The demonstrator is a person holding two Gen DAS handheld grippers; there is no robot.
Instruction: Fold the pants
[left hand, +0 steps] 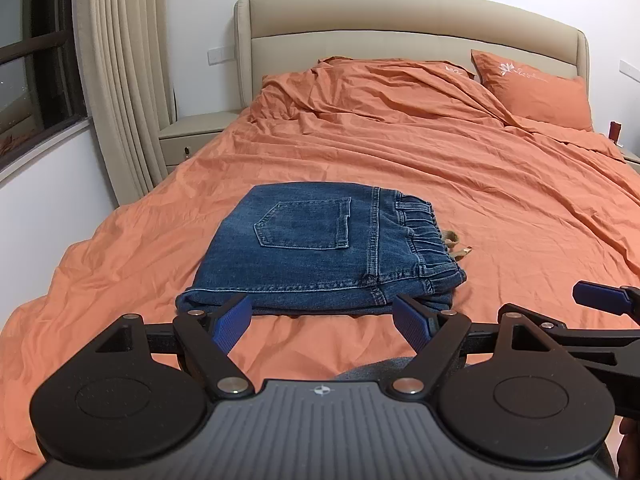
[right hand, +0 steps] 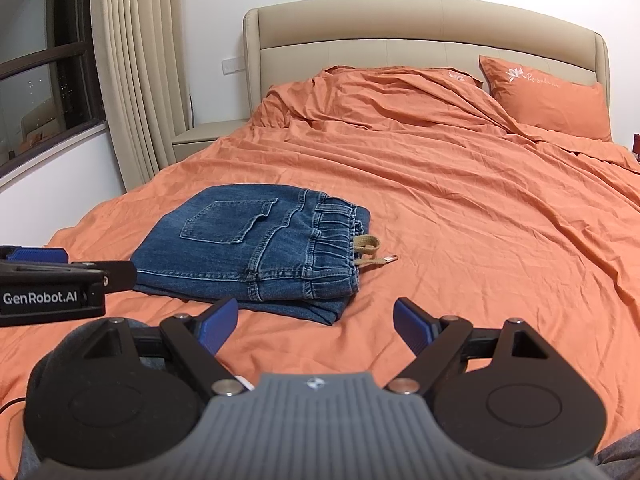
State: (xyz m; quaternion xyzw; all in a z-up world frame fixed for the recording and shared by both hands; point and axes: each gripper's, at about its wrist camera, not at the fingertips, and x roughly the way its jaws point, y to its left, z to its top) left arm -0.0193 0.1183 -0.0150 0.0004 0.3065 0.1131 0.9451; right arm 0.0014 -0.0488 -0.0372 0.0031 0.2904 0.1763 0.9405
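- Denim pants (left hand: 316, 256) lie on the bed (left hand: 460, 184) as a compact, layered rectangle, back pocket (left hand: 304, 222) facing up, elastic waistband (left hand: 428, 236) toward the right.
- Judged from this shape, folding appears complete or nearly so; only a final tidy may remain.
- Beige drawstring (right hand: 366, 250) trails out from the waistband onto the orange sheet, outside the folded outline.
- Lower layers protrude slightly at the near right corner, so the stack edges are not fully aligned.
- Left tongs (left hand: 322, 318) are spread apart and empty, positioned just short of the near edge of the pants.
- Right tongs (right hand: 316, 320) are likewise spread and empty, near the right corner of the pants, not touching it.
- Risk: closing on the top layer alone would lift it and undo the fold.
- Risk: snagging the drawstring would drag the waistband sideways.
- Risk: the soft, wrinkled sheet may bunch under a pushing finger and shift the stack.
- Pillow (left hand: 536, 92) and headboard (left hand: 400, 24) stand well apart from the work area.
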